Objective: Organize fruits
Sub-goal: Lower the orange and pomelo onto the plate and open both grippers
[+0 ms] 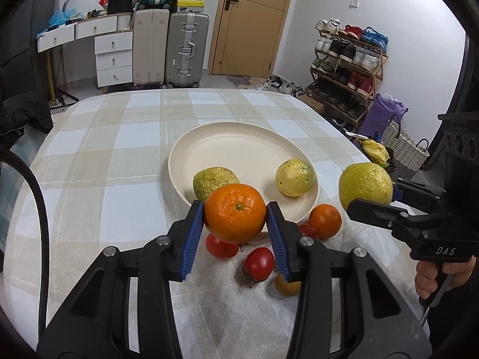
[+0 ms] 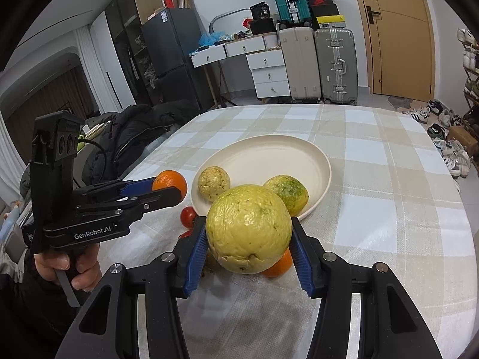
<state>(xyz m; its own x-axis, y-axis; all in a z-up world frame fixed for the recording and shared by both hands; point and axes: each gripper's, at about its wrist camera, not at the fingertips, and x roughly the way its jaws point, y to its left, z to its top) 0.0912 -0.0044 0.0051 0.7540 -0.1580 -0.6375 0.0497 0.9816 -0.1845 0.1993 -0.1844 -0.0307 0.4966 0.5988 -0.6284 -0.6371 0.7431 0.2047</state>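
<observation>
I have a fruit in each gripper, both lifted clear of the worktop (image 1: 98,149). My left gripper (image 1: 235,214) pinches an orange (image 1: 235,213) across its widest girth, the blue pads pressed on its flanks at three and nine o'clock, stem scar facing me. I judge it firm and fairly light, with a waxy, slightly slippery rind, so a grip on the equator is the right hold; higher or lower and it could squirt out.

My right gripper (image 2: 249,240) clamps a wrinkled yellow-green fruit (image 2: 249,229), bigger than the orange, so its fingers stand wider apart. The puckered skin suggests a softer, somewhat shrivelled fruit that could bruise or dent if I squeeze harder; the roughness should help it stay put.

The cream plate (image 1: 191,146) lies at twelve o'clock from both grippers, already carrying two more yellow-green fruits: one (image 1: 215,179) at its near-left rim, the other (image 1: 295,177) at the near-right. On the cloth below my left fingers, at about six o'clock of the plate, sit two red tomatoes (image 1: 259,263), a second orange (image 1: 325,220) and another orange fruit partly hidden by the finger.

The tomatoes look thin-skinned and fragile; I would take them gently.
</observation>
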